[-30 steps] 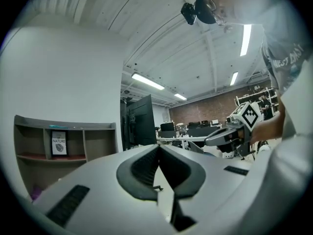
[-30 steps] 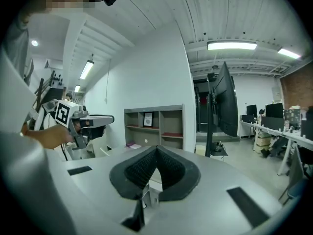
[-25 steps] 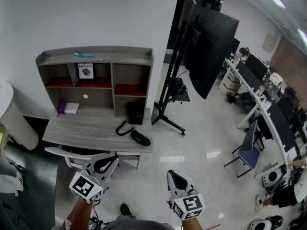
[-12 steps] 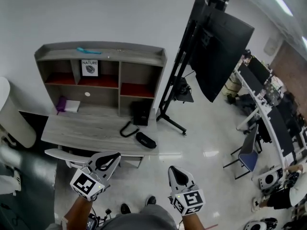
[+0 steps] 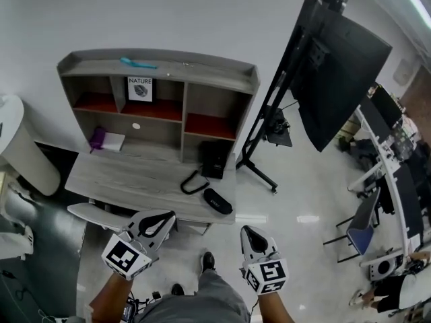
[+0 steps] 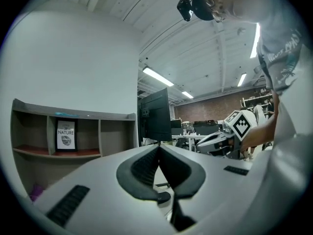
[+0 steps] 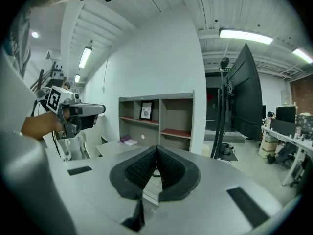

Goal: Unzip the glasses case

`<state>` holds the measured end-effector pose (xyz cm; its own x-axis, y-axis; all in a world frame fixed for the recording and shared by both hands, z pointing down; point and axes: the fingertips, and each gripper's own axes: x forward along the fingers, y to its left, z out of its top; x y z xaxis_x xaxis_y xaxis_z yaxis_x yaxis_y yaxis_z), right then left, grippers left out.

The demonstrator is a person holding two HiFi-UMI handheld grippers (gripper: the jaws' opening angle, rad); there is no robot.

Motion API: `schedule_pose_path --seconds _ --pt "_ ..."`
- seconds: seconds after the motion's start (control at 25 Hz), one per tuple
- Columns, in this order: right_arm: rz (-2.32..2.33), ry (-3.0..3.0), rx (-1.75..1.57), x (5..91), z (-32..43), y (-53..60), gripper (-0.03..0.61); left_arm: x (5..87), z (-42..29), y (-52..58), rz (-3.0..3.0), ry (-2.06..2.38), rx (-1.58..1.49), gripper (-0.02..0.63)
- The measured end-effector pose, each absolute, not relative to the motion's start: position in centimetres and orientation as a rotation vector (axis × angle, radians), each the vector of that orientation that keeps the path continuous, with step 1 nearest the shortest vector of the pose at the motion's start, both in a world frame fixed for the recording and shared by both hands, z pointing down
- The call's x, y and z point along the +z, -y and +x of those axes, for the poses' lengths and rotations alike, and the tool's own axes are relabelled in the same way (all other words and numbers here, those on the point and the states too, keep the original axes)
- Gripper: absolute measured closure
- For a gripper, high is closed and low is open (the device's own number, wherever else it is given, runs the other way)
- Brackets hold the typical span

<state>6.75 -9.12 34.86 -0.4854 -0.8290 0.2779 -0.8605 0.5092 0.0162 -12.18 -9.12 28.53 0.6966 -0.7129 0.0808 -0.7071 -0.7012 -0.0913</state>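
Observation:
A black glasses case lies near the right front corner of the grey desk, with a black looped strap just behind it. My left gripper hovers in front of the desk's front edge, jaws shut and empty. My right gripper is over the floor, below and right of the case, also shut on nothing. In the left gripper view the closed jaws point level toward the shelf unit; in the right gripper view the closed jaws face the desk.
A shelf hutch stands on the desk's back, holding a small picture and a purple item. A black box sits by the hutch. A large screen on a stand rises to the right. A white chair is at left.
Both grippers and the head camera have moved closer to the desk, which now sits larger and more central. Jaws stayed shut.

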Motion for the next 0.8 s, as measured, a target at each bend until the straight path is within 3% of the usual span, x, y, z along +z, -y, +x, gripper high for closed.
schedule_pose_path --seconds 0.56,0.8 --pt "1.213 2.413 0.109 46.0 8.8 22.4 0.548 33.9 -10.0 19.2 -2.900 -1.344 -0.283 0.615" --pt "1.072 2.355 -0.013 51.8 7.9 25.2 0.489 37.0 -9.2 21.7 -2.945 -1.399 -0.324 0.615"
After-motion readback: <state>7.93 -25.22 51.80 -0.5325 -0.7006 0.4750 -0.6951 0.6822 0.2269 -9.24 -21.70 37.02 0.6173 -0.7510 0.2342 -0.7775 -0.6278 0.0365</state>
